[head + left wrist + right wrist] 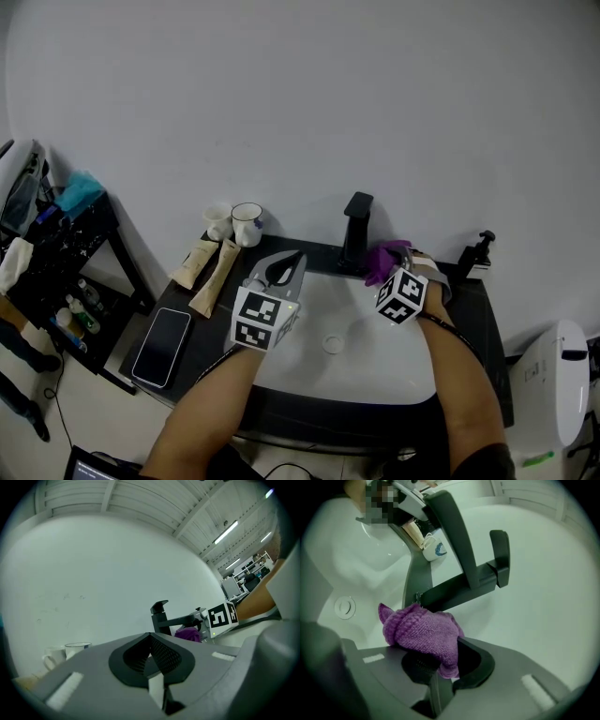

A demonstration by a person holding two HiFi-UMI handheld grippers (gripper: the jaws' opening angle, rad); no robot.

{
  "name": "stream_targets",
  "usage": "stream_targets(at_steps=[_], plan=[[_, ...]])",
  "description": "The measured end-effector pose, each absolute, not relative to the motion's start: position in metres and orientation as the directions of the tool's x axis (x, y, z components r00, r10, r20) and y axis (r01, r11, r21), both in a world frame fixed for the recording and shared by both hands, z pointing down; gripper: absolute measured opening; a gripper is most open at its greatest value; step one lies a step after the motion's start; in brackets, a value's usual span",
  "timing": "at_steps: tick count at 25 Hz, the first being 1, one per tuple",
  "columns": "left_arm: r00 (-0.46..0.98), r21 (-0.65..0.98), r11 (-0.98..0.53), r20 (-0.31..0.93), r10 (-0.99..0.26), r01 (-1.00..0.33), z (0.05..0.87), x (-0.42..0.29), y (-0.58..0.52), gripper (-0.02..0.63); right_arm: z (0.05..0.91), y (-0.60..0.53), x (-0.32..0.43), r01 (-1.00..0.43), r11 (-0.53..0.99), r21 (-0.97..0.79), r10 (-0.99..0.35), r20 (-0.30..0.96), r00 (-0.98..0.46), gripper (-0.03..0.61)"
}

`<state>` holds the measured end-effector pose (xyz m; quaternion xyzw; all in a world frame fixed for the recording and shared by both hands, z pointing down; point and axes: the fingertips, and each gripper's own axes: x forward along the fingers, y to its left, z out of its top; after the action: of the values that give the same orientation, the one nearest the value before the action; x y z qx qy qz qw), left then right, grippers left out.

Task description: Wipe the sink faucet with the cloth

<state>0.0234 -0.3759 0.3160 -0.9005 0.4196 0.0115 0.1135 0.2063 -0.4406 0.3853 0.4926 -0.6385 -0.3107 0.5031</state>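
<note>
the right gripper (436,667) is closed on the purple cloth (423,632). the cloth is bunched up, and its lower end is tucked between the jaws where it cannot be seen. the cloth is held right up against the black faucet (464,581), by the low end of its spout. whether they really touch cannot be told. in the head view, the bottom of the faucet is partly covered by the cloth.

the left gripper (152,660) is held over the left side of the white sink (375,375). its jaws are pressed together and nothing is held between them. the faucet is seen far behind it, partly hidden by the gripper's own body.

a round drain (332,344) is seen in the bottom of the sink. on the dark worktop (473,314), two mugs (247,224) are stood by the wall, and two tubes (215,278) are laid just in front of them. a dark phone (161,347) is laid flat near the left edge. a black pump bottle (476,251) is stood at the right, and its lower part is hidden. a black shelf (66,272) at the left is cut off by the edge.
</note>
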Motion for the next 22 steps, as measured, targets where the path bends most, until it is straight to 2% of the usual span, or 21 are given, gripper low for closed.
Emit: stream_targets(at_steps=[2,4,7,9,12,16,19,22], plan=[[0.648,-0.200,-0.622,-0.111,-0.754,-0.757,0.317,0.024,-0.376,0.017,0.382,-0.431,0.201,-0.389,0.338,0.857,-0.936,0.351,-0.039,0.055],[0.643,-0.201,-0.616,-0.112,-0.758,-0.761,0.317,0.023,-0.375,0.017,0.376,-0.415,0.192,-0.534,0.359,0.765,-0.926,0.364,-0.101,0.055],[0.630,-0.193,-0.603,-0.137,-0.764,-0.774,0.311,0.019,-0.373,0.017,0.369,-0.381,0.172,-0.787,0.436,0.436,-0.882,0.378,-0.280,0.055],[0.620,-0.187,-0.592,-0.177,-0.765,-0.784,0.302,0.013,-0.368,0.017,0.366,-0.360,0.157,-0.846,0.471,0.250,-0.859,0.349,-0.375,0.055],[0.584,-0.170,-0.559,-0.248,-0.773,-0.811,0.284,-0.003,-0.357,0.017,0.361,-0.339,0.129,-0.869,0.494,0.030,-0.835,0.293,-0.465,0.055],[0.502,-0.230,-0.448,-0.332,-0.799,-0.864,0.264,-0.030,-0.342,0.017,0.367,-0.338,0.086,-0.809,0.431,-0.399,-0.825,0.189,-0.533,0.055],[0.468,-0.257,-0.394,-0.394,-0.791,-0.882,0.251,-0.044,-0.328,0.017,0.367,-0.355,0.063,-0.709,0.331,-0.622,-0.878,0.072,-0.473,0.055],[0.442,-0.261,-0.360,-0.442,-0.780,-0.896,0.244,-0.055,-0.317,0.017,0.358,-0.378,0.046,-0.647,0.279,-0.709,-0.933,-0.042,-0.357,0.055]])
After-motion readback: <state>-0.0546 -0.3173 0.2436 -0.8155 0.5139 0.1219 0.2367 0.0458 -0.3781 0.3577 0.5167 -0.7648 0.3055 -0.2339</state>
